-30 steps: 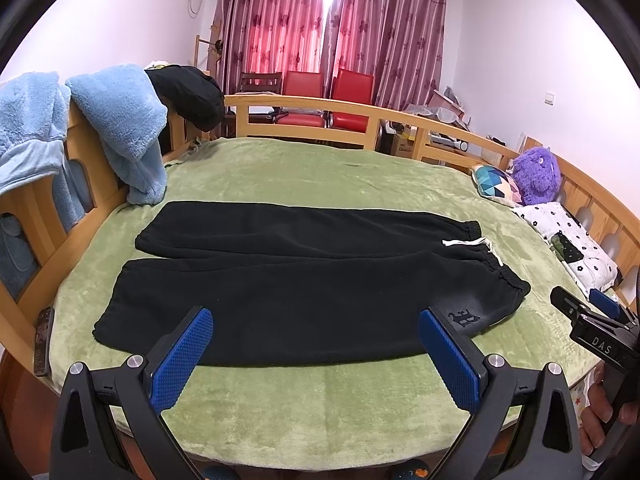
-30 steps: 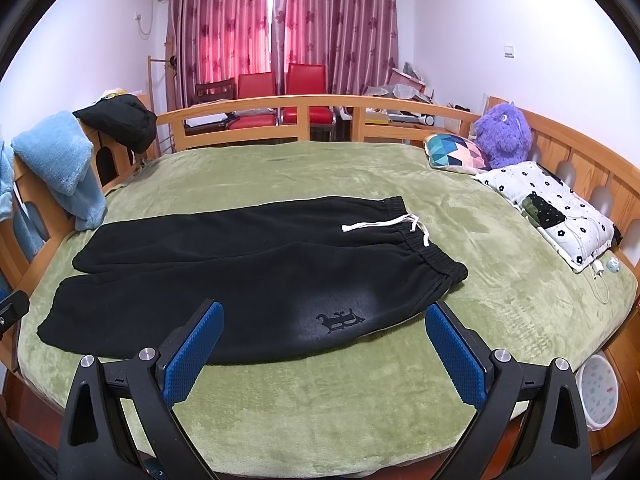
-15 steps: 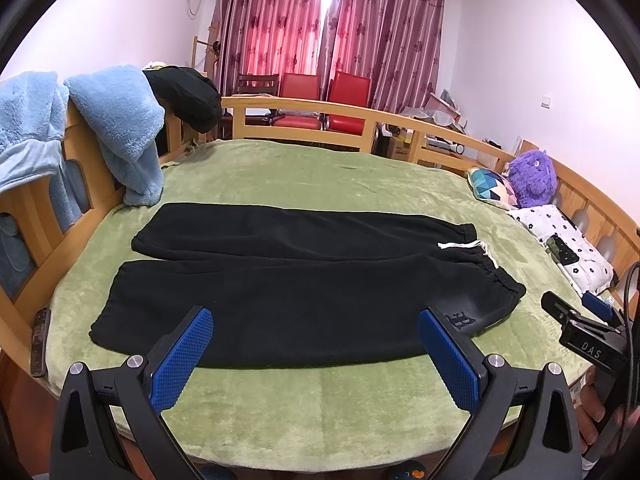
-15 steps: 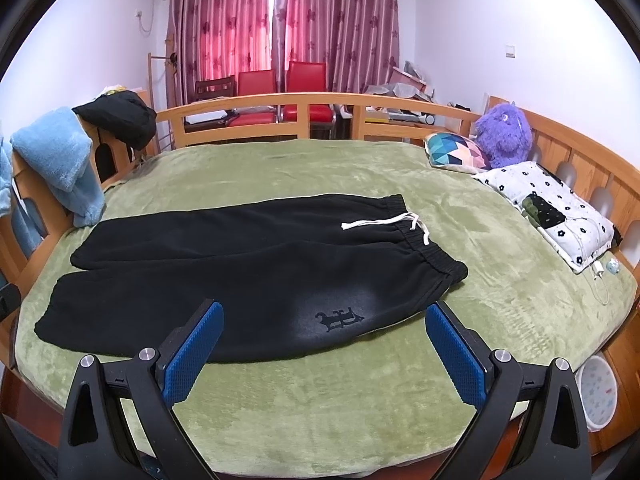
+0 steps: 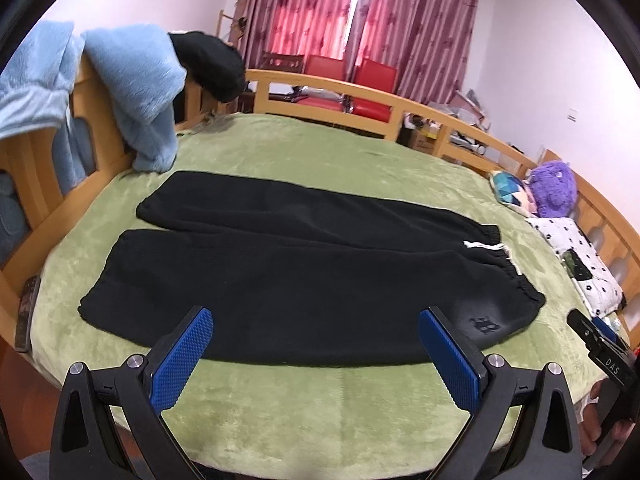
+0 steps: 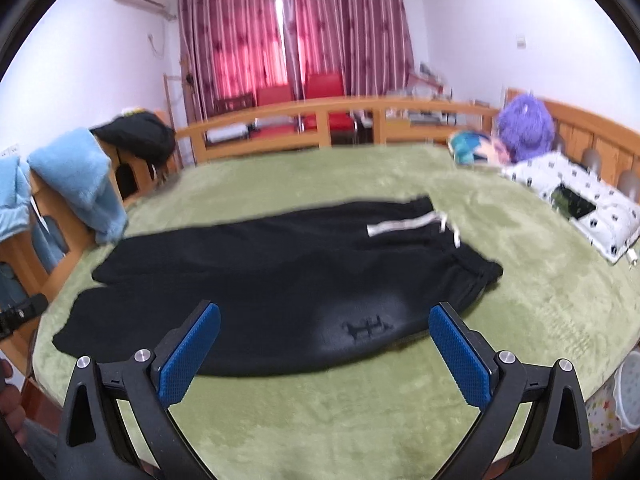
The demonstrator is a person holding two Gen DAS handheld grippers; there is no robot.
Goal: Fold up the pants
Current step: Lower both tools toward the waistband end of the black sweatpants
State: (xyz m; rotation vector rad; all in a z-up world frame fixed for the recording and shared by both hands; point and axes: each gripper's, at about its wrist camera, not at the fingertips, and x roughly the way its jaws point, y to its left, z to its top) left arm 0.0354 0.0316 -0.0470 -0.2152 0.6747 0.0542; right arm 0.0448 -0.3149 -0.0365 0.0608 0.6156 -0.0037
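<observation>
Black pants point(image 5: 304, 276) lie flat on the green bed cover point(image 5: 320, 400), legs to the left, waistband with a white drawstring point(image 5: 486, 246) to the right. They also show in the right wrist view point(image 6: 280, 280), somewhat blurred. My left gripper point(image 5: 316, 332) is open and empty, above the pants' near edge. My right gripper point(image 6: 324, 328) is open and empty, over the near hem by the dark logo point(image 6: 366, 326). The right gripper's body shows at the far right of the left wrist view point(image 5: 604, 356).
A wooden rail point(image 5: 360, 100) rings the bed. Blue fleece point(image 5: 132, 92) and a black garment point(image 5: 212, 64) hang on the left rail. A purple plush point(image 5: 552, 188), patterned cushion point(image 5: 508, 190) and spotted pillow point(image 5: 576, 260) lie at the right. A phone point(image 5: 26, 312) lies at the left edge.
Both grippers have moved forward and closer to the pants' near edge. The right wrist view has dropped lower and is blurred by motion. The pants have not moved.
</observation>
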